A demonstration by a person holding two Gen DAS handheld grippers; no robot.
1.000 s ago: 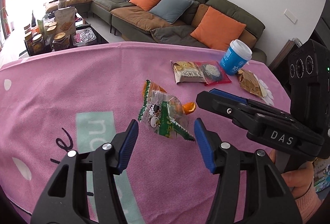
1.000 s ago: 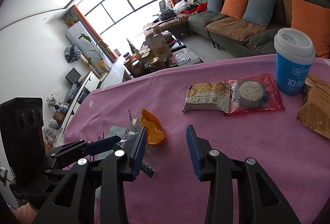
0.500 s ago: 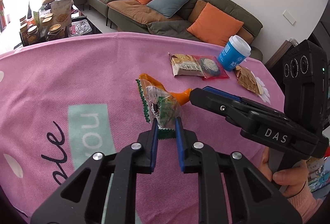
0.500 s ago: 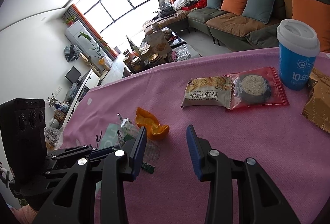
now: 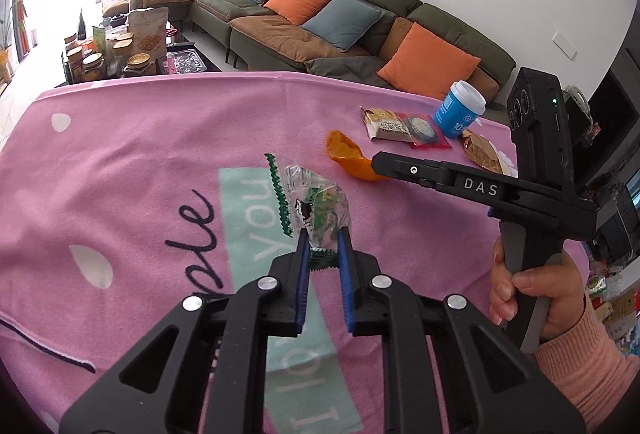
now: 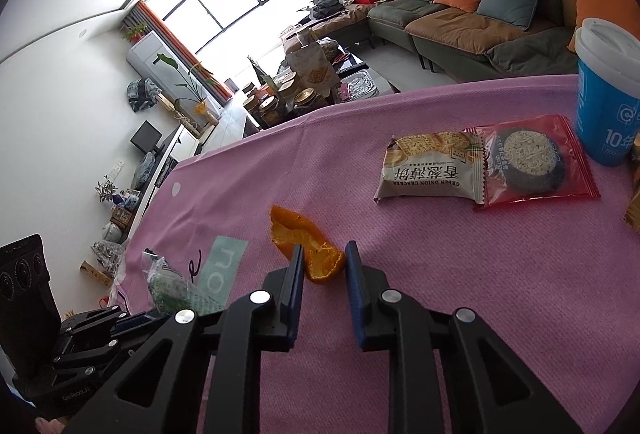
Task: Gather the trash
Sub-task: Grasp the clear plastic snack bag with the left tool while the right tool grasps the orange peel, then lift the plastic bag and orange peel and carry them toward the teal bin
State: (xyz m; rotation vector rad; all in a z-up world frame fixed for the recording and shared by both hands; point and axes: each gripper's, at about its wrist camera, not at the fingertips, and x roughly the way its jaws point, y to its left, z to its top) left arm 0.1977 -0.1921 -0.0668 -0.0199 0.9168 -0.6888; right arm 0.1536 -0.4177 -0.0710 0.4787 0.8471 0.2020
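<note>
Two-handed collection of trash from a tabletop [image 5: 120, 138] under a pink cloth. The left gripper [image 5: 324, 246] has its jaws clenched on the near edge of a crumpled clear wrapper [image 5: 316, 202] with green print, which hangs in front of it above the cloth. The right gripper [image 6: 323, 266] has just been closing its jaws; they flank the near end of an orange peel [image 6: 304, 242] lying mid-cloth, and contact of the pads cannot be confirmed. In judgement, a good grasp here takes the thicker curled rim of the peel, squeezed lightly so it does not tear, then lifted straight up. Legible writing: "DAS" on the right gripper seen from the left; "GREEN ONION CRACKER" on the cracker packet [image 6: 432, 170] at far right; "10" on the blue cup [image 6: 608, 114]; "you" on the cloth.
</note>
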